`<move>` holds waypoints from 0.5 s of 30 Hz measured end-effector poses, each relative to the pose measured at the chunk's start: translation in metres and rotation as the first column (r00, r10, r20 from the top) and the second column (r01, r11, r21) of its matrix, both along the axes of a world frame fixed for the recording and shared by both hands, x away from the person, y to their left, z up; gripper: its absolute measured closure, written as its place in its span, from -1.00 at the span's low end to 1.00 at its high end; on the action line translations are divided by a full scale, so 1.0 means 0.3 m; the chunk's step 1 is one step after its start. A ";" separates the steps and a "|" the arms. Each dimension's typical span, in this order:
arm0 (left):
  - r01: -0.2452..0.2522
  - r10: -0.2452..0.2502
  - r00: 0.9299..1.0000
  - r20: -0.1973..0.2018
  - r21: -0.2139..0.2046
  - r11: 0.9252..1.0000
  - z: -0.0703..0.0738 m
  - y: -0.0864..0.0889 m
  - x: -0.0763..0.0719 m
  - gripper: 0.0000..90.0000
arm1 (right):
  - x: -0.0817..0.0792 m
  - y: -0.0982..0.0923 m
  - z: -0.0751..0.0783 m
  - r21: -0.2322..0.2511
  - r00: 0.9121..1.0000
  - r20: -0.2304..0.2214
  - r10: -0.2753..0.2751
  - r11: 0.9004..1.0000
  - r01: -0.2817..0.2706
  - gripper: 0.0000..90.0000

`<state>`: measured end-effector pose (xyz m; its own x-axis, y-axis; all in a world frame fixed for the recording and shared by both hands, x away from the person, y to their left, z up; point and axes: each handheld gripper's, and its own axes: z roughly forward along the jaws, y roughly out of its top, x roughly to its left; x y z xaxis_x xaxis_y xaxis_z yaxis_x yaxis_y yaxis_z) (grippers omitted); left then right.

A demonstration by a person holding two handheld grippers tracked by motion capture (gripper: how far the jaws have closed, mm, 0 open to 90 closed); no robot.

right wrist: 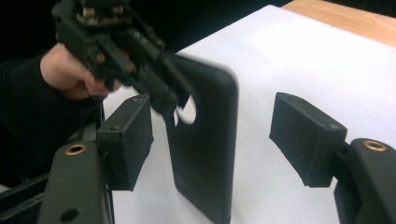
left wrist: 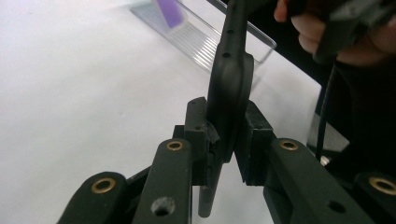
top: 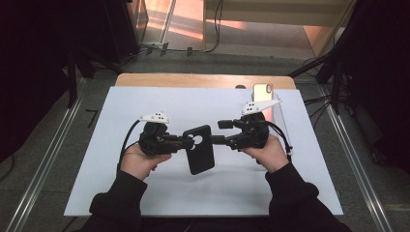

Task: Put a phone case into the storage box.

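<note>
Left tongs (top: 186, 141) clamped on the black phone case (top: 200, 150) up above the counter (top: 121, 125), right tongs (top: 220, 132) gaping and off it, so risking a twist and drop from that lone edge grip.

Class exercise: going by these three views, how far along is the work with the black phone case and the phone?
Done: the black phone case is lifted off the white table. In hand: the left hand-held gripper clamps the case's edge, while the right hand-held gripper has open jaws either side of it. Left: the phone lies at the table's far edge, not yet in the case.
</note>
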<state>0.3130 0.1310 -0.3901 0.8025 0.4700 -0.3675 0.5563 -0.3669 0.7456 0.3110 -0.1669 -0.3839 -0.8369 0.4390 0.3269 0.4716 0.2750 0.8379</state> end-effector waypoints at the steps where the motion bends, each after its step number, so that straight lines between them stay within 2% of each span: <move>1: -0.018 0.018 1.000 -0.002 -0.003 1.000 0.003 0.001 -0.001 0.71 | 0.000 -0.001 -0.006 -0.004 1.000 0.001 0.005 1.000 -0.005 -0.39; 3: -0.045 0.045 0.999 -0.002 -0.006 0.999 0.010 0.005 -0.002 0.71 | 0.002 0.004 -0.016 -0.005 1.000 -0.006 -0.002 1.000 0.002 -0.53; 5: -0.068 0.068 0.998 -0.009 -0.009 0.998 0.015 0.010 -0.002 0.71 | 0.003 0.015 -0.027 0.002 1.000 0.011 -0.025 1.000 0.025 -1.00; 7: -0.089 0.089 0.996 -0.010 -0.010 0.996 0.020 0.012 -0.003 0.71 | -0.003 0.030 -0.031 -0.001 0.998 0.029 -0.062 0.998 0.062 -1.00; 8: -0.096 0.096 0.995 -0.008 -0.009 0.995 0.021 0.012 -0.004 0.71 | -0.004 0.036 -0.032 -0.010 0.998 0.028 -0.063 0.998 0.064 -1.00; 11: -0.133 0.133 0.991 -0.013 -0.003 0.991 0.027 0.013 -0.006 0.71 | -0.004 0.049 -0.044 -0.030 0.996 -0.007 -0.086 0.996 0.086 -0.96; 12: -0.135 0.135 0.991 -0.009 0.001 0.991 0.028 0.014 -0.006 0.71 | -0.006 0.051 -0.051 -0.026 0.995 -0.017 -0.103 0.994 0.102 -0.86; 15: -0.152 0.152 0.988 -0.005 -0.010 0.988 0.032 0.016 -0.008 0.71 | -0.011 0.053 -0.074 0.011 0.992 -0.043 -0.122 0.992 0.123 -0.86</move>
<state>0.3105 0.1357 -0.3806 0.7204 0.5826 -0.3763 0.6084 -0.2703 0.7462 0.3078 -0.1511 -0.4061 -0.7624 0.5329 0.3672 0.5358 0.2016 0.8199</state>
